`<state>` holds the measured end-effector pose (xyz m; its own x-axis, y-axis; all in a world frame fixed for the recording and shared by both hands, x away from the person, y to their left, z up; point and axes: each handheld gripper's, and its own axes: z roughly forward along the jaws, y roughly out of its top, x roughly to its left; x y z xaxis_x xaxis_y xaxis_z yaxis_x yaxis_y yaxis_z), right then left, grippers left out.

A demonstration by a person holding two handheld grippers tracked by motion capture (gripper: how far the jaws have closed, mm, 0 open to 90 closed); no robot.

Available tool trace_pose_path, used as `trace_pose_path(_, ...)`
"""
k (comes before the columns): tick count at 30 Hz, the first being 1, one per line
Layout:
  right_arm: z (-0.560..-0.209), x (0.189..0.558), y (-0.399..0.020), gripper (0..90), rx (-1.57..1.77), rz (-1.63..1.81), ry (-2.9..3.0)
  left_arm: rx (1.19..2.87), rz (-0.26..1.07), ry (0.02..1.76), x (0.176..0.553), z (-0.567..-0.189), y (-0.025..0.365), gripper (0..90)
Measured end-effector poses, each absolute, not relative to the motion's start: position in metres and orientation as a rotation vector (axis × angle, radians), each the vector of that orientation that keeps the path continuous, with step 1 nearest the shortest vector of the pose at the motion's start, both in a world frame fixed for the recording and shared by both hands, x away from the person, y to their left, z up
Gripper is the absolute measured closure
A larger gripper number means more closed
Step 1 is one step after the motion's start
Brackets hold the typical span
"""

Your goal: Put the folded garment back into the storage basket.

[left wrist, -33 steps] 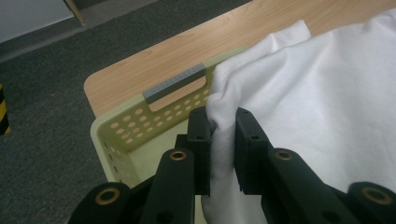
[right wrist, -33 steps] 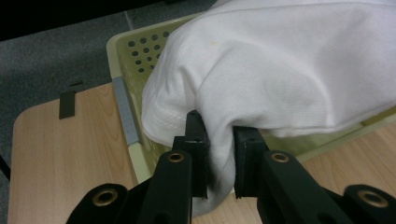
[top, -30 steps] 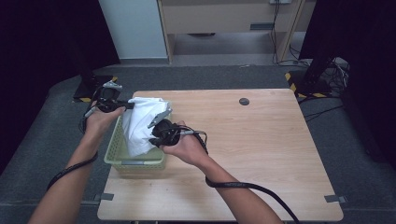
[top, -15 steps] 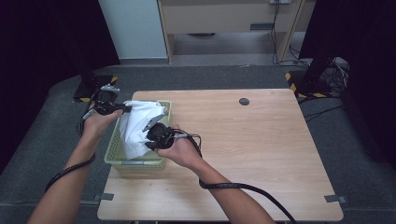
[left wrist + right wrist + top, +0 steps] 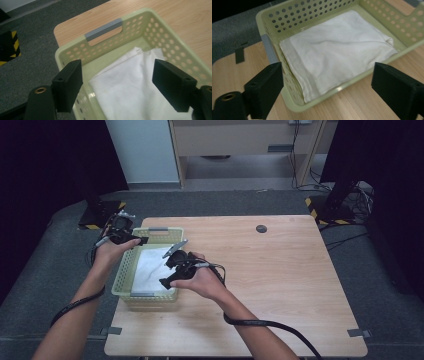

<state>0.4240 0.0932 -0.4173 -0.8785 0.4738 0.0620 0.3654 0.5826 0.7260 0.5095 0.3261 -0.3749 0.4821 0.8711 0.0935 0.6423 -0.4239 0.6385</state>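
Standing wide apart, the black jaws of the left gripper [image 5: 117,87] have just been opening and hold nothing; between them lies the white cloth [image 5: 135,87], and no pad touches it. That gripper hovers at the far left corner of the pale green basket [image 5: 131,265], with one jaw over the rim and the other over the inside. The right gripper [image 5: 332,92] has just been opening too, its jaws released and bare, poised above the basket's near right wall and the wooden table [image 5: 280,270] beside it. Folded roughly flat, the cloth rests on the basket floor, one edge seemingly pressed against the wall by the grey handle [image 5: 270,50], though the angle makes that contact hard to confirm. In the high view the basket sits on the table's left side, a hand [image 5: 202,282] close on each flank.
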Motion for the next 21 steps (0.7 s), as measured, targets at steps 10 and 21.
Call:
trace_pose_path(10, -0.403, 0.429, 0.037, 6.4, 0.901, 1.138, 2.642, 2.234, 0.488, 1.160, 0.489, -0.367, 0.282, 11.0)
trace_pose_path(21, -0.398, 0.434, -0.007, 6.3, 0.998, 1.075, 2.614, 2.270, 0.437, 1.029, 0.469, -0.364, 0.223, 8.2)
